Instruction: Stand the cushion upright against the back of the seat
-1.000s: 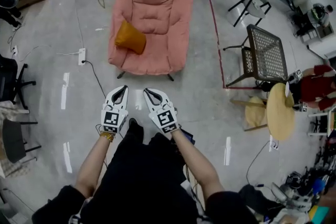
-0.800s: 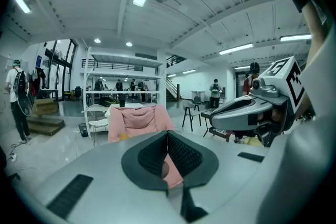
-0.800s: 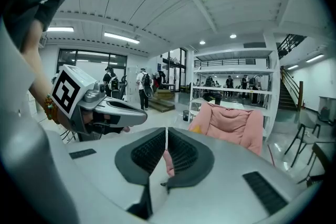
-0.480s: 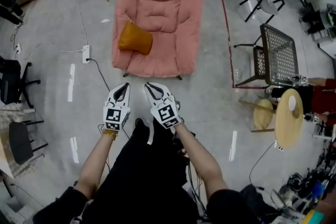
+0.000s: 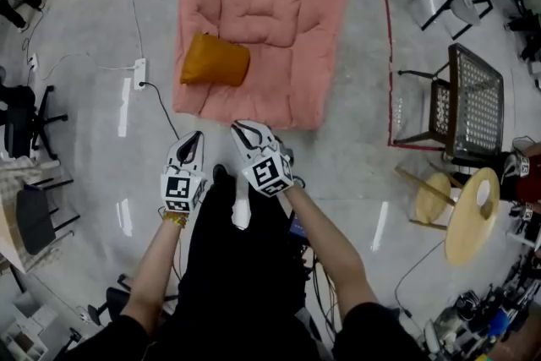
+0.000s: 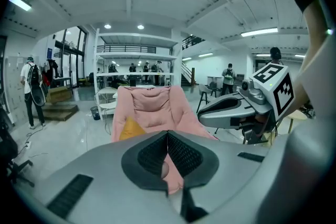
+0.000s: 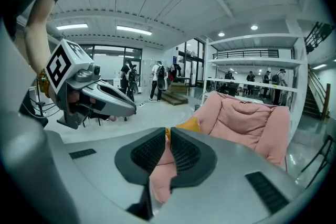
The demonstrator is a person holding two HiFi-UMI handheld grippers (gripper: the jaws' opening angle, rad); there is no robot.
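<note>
Orange cushion (image 5: 215,61) well beyond closed jaws

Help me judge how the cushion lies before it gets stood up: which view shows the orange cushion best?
The head view: the orange cushion shows whole, lying on the pink armchair near its picture-left edge. The left gripper view shows only its top part; the right gripper view shows just a sliver.
</note>
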